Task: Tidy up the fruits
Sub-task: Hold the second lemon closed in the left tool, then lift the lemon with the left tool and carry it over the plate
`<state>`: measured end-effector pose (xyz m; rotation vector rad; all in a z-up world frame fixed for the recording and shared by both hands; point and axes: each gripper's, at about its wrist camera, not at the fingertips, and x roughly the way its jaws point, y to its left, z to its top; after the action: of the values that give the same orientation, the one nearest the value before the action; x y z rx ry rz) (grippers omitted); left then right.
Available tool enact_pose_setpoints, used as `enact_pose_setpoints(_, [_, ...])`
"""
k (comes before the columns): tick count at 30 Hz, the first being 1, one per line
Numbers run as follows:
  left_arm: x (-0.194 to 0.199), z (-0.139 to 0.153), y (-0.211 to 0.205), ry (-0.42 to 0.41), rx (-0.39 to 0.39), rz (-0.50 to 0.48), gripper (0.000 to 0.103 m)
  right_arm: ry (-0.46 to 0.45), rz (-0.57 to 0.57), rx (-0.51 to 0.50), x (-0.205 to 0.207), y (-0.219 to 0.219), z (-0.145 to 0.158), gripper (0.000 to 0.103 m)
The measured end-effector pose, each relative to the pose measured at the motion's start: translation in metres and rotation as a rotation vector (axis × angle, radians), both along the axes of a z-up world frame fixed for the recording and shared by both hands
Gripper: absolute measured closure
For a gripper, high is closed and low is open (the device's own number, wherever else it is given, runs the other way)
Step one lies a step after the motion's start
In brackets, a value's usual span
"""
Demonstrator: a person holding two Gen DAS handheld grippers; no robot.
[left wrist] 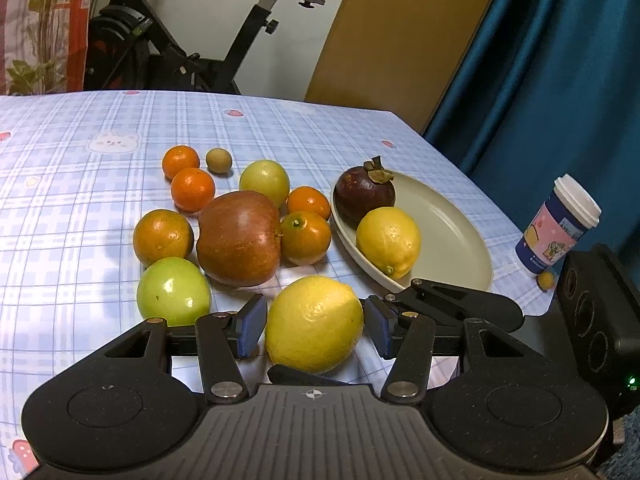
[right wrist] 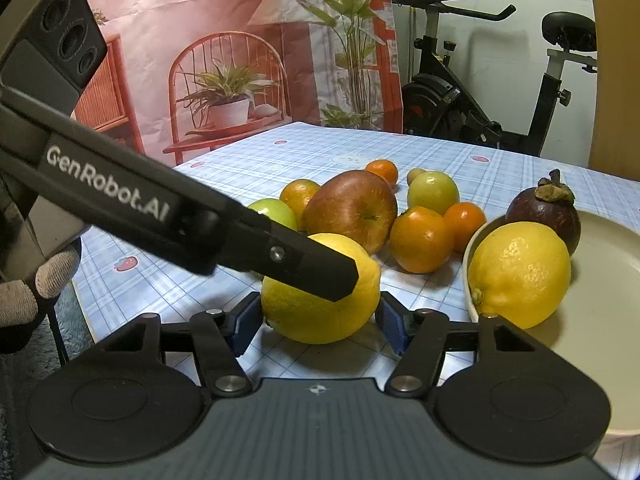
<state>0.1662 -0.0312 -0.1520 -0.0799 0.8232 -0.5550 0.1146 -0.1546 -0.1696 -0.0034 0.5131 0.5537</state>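
**Lemon sits between two grippers on the bench**

Lemon [left wrist: 314, 324] on the checked bench [left wrist: 80, 184] lies between the blue pads of the left gripper [left wrist: 314, 326]; the jaws stand wide, with a gap at the left pad, while the right pad looks to be at the peel, though contact cannot be told. From the right wrist view the same lemon [right wrist: 320, 292] also sits between the right gripper's [right wrist: 320, 322] pads, jaws spread wide and close to the fruit on both sides, and the left gripper's black finger crosses over its top. A second lemon [left wrist: 389, 241] and a mangosteen [left wrist: 365, 191] lie in the pale plate [left wrist: 452, 232], touching each other. Left of the plate cluster a red apple [left wrist: 239, 238], two green fruits, several oranges and one small brown fruit. A paper cup [left wrist: 558, 230] stands near the bench's right edge.
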Motion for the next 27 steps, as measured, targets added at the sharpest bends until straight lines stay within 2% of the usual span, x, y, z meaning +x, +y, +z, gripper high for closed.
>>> enact_pose_setpoints(5, [-0.002, 0.005, 0.002, -0.017, -0.013, -0.008, 0.047, 0.0, -0.001, 0.0, 0.0, 0.0, 0.0, 0.039])
enact_pose_setpoints(11, [-0.008, 0.006, 0.001, -0.027, 0.016, -0.037, 0.047, 0.001, -0.001, 0.001, 0.0, 0.0, 0.0, 0.039])
enact_pose_setpoints(18, [-0.003, -0.004, 0.001, -0.002, 0.025, -0.035, 0.046, 0.002, -0.01, 0.002, 0.0, -0.001, -0.001, 0.039])
enact_pose_setpoints(27, [-0.003, -0.007, -0.002, -0.012, 0.03, -0.045, 0.046, 0.005, -0.016, -0.011, 0.0, 0.002, -0.001, 0.039])
